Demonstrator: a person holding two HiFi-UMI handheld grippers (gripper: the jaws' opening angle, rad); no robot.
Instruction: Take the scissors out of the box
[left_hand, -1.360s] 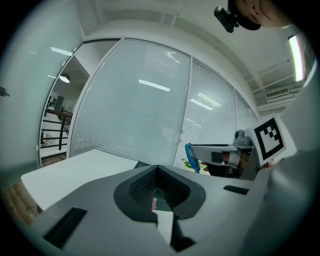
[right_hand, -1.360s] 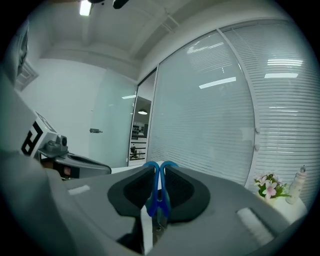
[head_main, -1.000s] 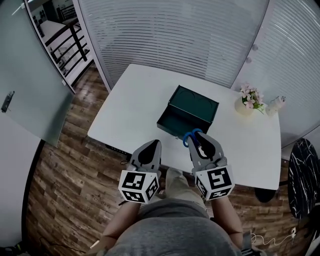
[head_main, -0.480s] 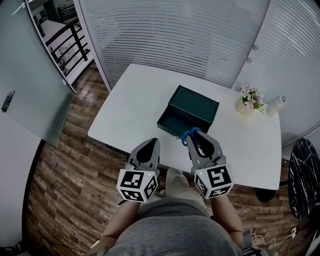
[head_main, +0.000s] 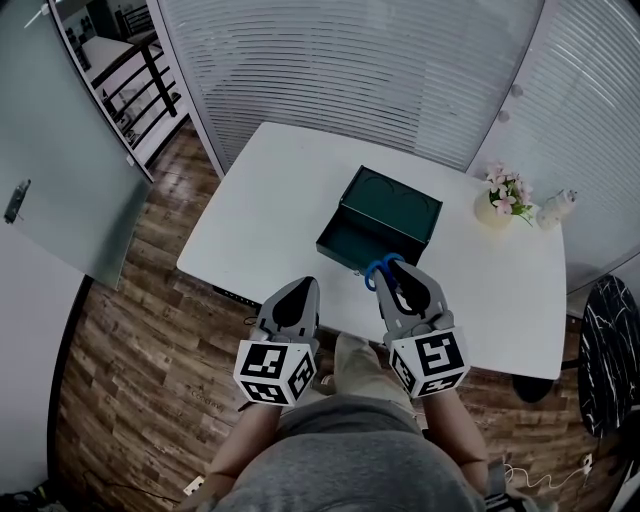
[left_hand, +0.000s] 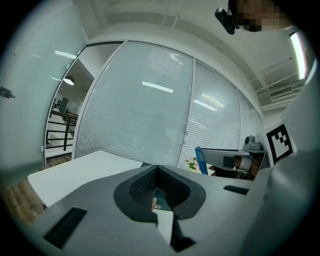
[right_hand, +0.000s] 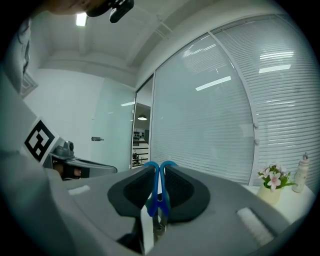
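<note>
Scissors (right_hand: 158, 200) clamped in right hand-held gripper (right_hand: 159, 175)

Blue-handled scissors (head_main: 375, 272) sit pinched in the right hand-held gripper (head_main: 397, 271), just outside the open dark-green box (head_main: 358, 241).

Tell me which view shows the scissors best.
The right gripper view: the scissors sit central, blue handles clamped between its jaws. The head view shows only small blue loops; the left gripper view, a blue sliver.

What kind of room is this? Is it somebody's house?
Probably an office meeting room, not a house: glass partition walls with white horizontal blinds, a plain white rectangular table, and a frosted glass door.
</note>
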